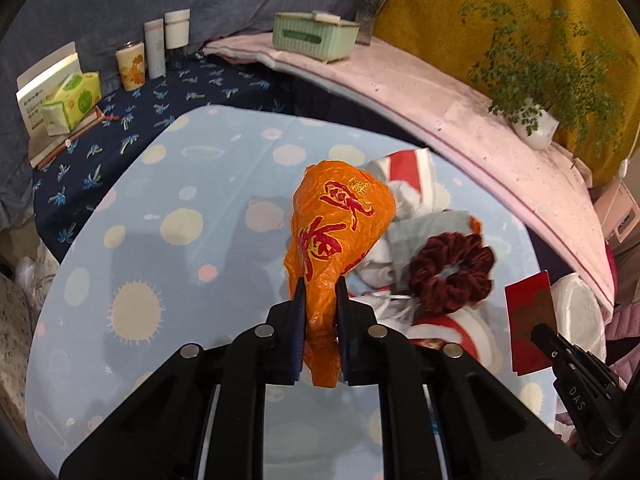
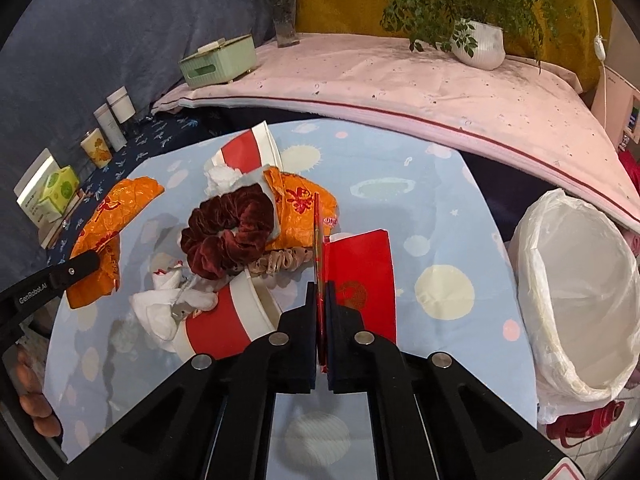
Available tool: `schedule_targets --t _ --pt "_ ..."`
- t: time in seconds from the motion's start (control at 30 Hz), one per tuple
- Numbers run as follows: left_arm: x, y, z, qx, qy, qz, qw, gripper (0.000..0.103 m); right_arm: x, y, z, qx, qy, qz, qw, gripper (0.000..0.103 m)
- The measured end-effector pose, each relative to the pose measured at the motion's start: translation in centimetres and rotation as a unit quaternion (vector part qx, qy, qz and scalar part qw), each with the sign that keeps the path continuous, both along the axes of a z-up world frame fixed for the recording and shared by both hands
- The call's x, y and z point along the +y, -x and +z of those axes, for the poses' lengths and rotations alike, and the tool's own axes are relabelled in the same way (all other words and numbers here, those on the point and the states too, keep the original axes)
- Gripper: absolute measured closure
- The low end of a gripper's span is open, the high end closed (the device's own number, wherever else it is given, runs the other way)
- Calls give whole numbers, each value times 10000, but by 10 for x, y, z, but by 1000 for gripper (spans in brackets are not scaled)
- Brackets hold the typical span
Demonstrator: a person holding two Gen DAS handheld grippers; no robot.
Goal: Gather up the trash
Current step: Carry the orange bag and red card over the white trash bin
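While clamped — two orange wrappers (image 2: 116, 216), two scrunchies (image 2: 228, 232).

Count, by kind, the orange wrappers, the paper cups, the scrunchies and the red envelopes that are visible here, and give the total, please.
Orange wrappers: 2
Red-and-white paper cups: 2
Scrunchies: 2
Red envelopes: 1
Total: 7
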State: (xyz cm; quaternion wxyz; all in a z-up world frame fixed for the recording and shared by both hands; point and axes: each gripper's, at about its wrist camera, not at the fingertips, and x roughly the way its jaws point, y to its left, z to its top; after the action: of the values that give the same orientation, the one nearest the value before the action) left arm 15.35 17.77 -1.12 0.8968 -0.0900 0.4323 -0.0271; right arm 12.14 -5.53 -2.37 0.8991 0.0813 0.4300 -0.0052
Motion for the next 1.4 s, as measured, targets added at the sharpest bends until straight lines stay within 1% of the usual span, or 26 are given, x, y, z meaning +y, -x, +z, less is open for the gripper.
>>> schedule_targets --t 0.17,0.3,0.53,0.7,1.07,1.4 --pt "-27 9 28 -253 49 -253 9993 90 -12 12 31 -314 42 -102 9994 100" --pt "-57 16 44 -400 64 -558 9976 90 -26 23 52 -508 141 -252 9983 100" --pt "-121 28 57 -530 63 -1116 9923 90 -56 45 66 -691 174 -513 9961 100" --pt "-164 37 58 -550 13 -1499 9872 90 -83 60 66 -719 99 -756 9945 100" --pt "-259 56 45 -477 -91 -2356 9706 90 -148 86 50 -621 -56 -1392 9883 100" --pt "-321 61 28 -308 -87 -2903 9564 90 -208 104 32 -503 -166 -1960 9792 100"
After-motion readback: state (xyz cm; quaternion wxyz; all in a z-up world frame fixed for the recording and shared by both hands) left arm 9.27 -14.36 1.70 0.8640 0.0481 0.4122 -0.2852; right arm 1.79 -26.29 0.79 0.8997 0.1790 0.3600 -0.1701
